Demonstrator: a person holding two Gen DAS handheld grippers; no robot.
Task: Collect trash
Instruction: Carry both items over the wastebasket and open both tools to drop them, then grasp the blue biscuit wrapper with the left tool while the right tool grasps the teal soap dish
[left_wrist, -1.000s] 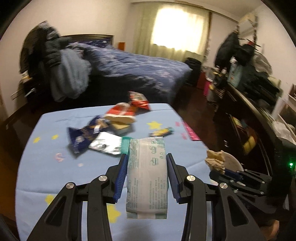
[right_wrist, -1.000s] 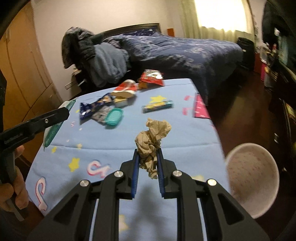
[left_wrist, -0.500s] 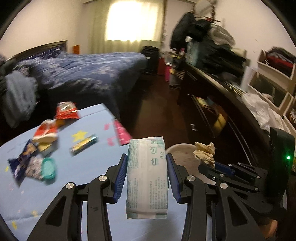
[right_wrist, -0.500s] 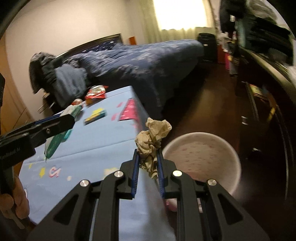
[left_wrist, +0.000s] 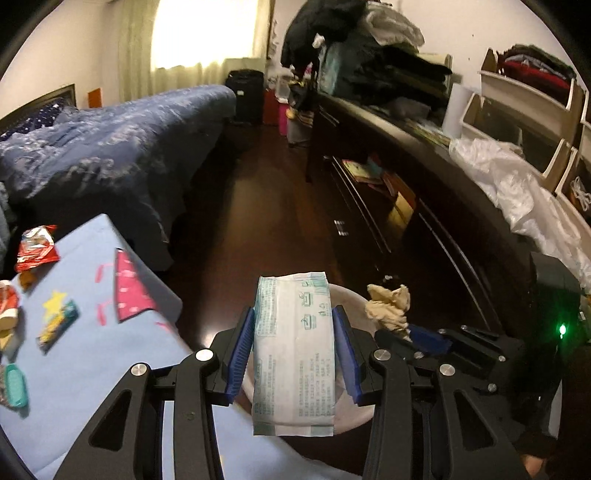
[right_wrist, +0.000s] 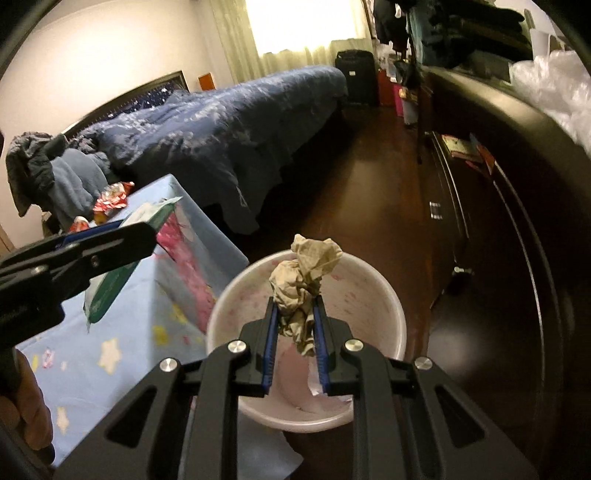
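Now both grippers hang over the white bin (right_wrist: 369, 295) on the dark floor, just right of the blue table (left_wrist: 92, 369). Left gripper (left_wrist: 295, 343) squeezes a white & green wipes pack (left_wrist: 293, 350), held flat. Right gripper (right_wrist: 295, 332) is nearly closed, pinching a crumpled tan paper ball (right_wrist: 301, 284) right above the bin's mouth. More wrappers (left_wrist: 35, 249) lie on the table, far left.

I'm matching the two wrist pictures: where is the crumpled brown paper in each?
Left wrist: crumpled brown paper right of centre, in the right gripper, over the bin.
Right wrist: lower centre, between the blue pads.
Shared landmark: the blue bed.
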